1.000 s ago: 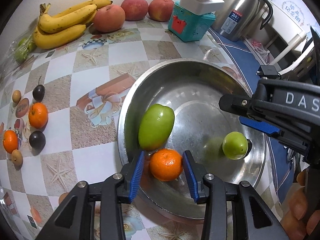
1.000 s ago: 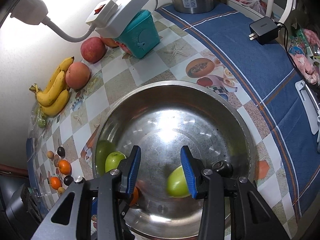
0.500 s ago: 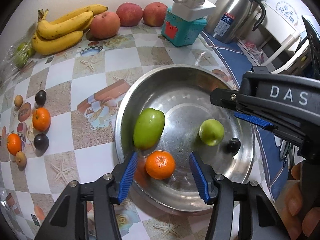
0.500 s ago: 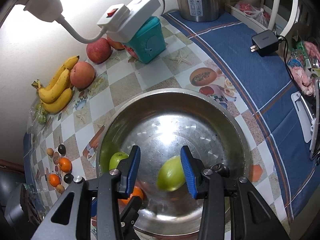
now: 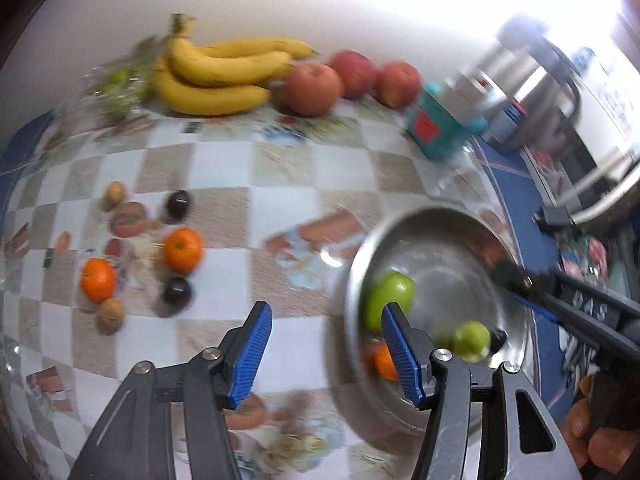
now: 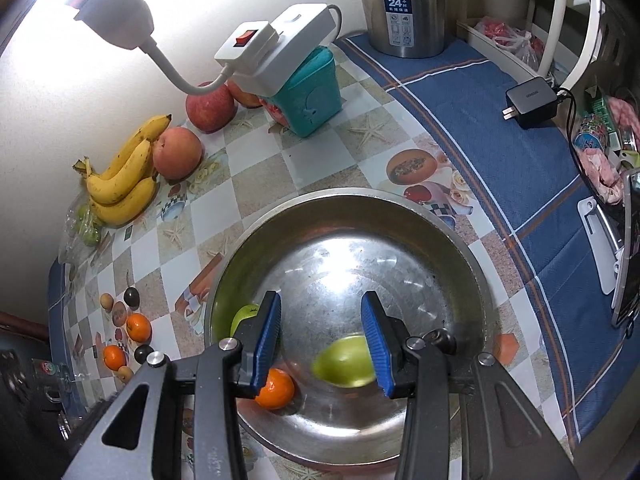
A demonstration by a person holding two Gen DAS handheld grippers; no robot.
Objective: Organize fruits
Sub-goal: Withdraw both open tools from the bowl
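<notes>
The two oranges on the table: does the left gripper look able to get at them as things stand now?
Probably yes. The left gripper is open with nothing between its fingers, and it hangs over bare tablecloth beside the bowl. The oranges lie in the open; only small dark and brown fruits sit close around them.

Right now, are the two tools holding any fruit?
Left tool: open, just widened, nothing between its fingers.
Right tool: open, holding nothing.

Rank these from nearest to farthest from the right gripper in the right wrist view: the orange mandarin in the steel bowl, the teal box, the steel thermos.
1. Orange mandarin, in the steel bowl, by the right gripper's left finger.
2. Teal box, beyond the bowl.
3. Steel thermos, at the far edge.
</notes>
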